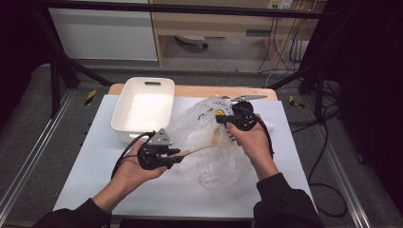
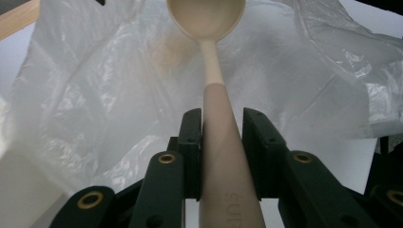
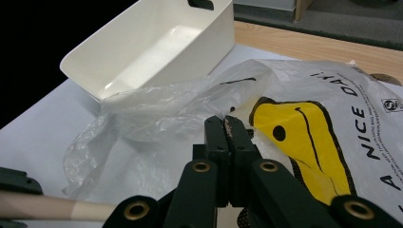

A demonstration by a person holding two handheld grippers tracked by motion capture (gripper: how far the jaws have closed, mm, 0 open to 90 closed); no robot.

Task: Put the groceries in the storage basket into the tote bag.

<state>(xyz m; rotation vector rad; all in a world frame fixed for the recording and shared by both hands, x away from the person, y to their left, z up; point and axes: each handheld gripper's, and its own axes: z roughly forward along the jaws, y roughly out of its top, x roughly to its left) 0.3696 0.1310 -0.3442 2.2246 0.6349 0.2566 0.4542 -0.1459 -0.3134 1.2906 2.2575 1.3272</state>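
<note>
In the high view, the left gripper [image 1: 177, 154] sits in the lower left middle of the frame, and its jaws are closed tight on the handle of a spoon [image 1: 202, 148]. The spoon points to the right, and its bowl goes into the bag [image 1: 202, 130] in the middle. At the right, the right gripper [image 1: 222, 118] has its jaws pressed together, and it looks like they pinch the top edge of the bag to hold it up. The job seems to be getting the spoon into the bag. To do it well, the right gripper should lift the edge so the mouth stays wide, and the left gripper should push the spoon straight in, slowly, so it does not snag the thin plastic. The spoon is cream colored, with a thick handle and a round bowl [image 2: 206, 18], seen at the top middle of the left gripper view. The bag is clear and crinkly, with a yellow picture [image 3: 304, 142] and black letters. A white bin [image 1: 142, 107] stands at the upper left, on the white table [image 1: 95, 180].
</note>
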